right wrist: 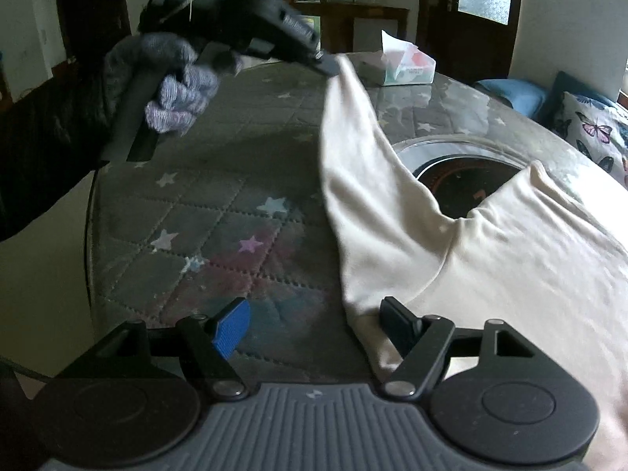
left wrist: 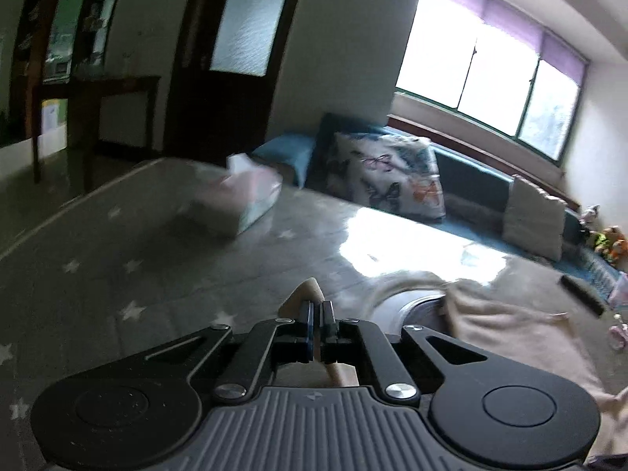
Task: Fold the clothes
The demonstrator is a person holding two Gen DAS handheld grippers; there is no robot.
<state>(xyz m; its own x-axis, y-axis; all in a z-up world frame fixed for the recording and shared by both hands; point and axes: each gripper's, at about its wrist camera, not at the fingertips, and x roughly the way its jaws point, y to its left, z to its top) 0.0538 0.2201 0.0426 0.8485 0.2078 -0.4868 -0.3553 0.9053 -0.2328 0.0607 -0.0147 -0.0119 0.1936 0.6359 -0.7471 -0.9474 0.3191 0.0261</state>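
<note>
Your left gripper [left wrist: 317, 324]: jaws clamped together, cream cloth [right wrist: 353, 125] pinched between, raised, gripped by your gloved left hand [right wrist: 172, 82]. Your right gripper [right wrist: 316, 324]: jaws spread wide, low, nothing between.

garment [right wrist: 490, 259] on table [right wrist: 219, 212], tissue box [right wrist: 408, 66] behind it.

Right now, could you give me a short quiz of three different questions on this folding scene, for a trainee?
1. True or false: the left tongs pinch a corner of the cream garment.
2. The right tongs are: A open, B shut on cloth.
3. Fill in: the tissue box stands on the ___ beyond the garment.

Key: 1 true; 2 A; 3 table.
</note>
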